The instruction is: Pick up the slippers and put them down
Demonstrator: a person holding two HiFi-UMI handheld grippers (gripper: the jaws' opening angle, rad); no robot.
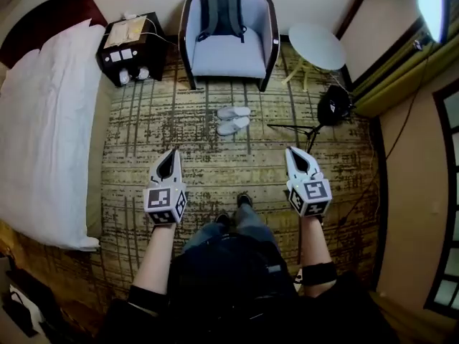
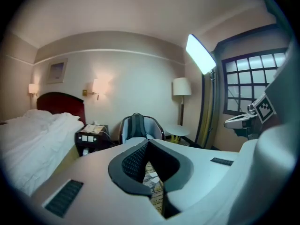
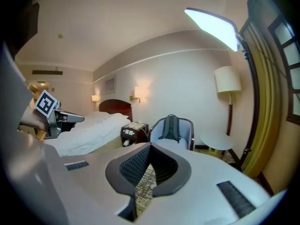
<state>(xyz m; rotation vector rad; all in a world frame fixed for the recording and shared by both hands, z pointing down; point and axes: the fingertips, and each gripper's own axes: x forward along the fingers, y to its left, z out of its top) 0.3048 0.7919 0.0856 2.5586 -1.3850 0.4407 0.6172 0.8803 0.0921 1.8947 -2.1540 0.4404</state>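
The pair of flat white slippers (image 1: 234,120) lies side by side on the brown-and-beige streaked carpet (image 1: 179,131), just in front of the pale blue armchair with the dark curved frame (image 1: 228,49) and well ahead of both tools, roughly midway between them across the room. The left gripper (image 1: 171,154) and the right gripper (image 1: 294,153) are held out at about the same height above the person's feet, apart from each other. Each gripper view shows its jaws closed tip to tip with nothing but carpet showing through the slit behind them, so neither claw has hold of anything. By my reading this is the approach step: the pick-up has not begun, and neither slipper is touched. The next move calls for carrying the hands forward and down toward the chair, spreading the jaws before arrival (closed as they are, they could only nudge a slipper), then closing over a slipper's upper edge. The slippers touch or nearly touch, so a careless grip may drag the neighbour along.
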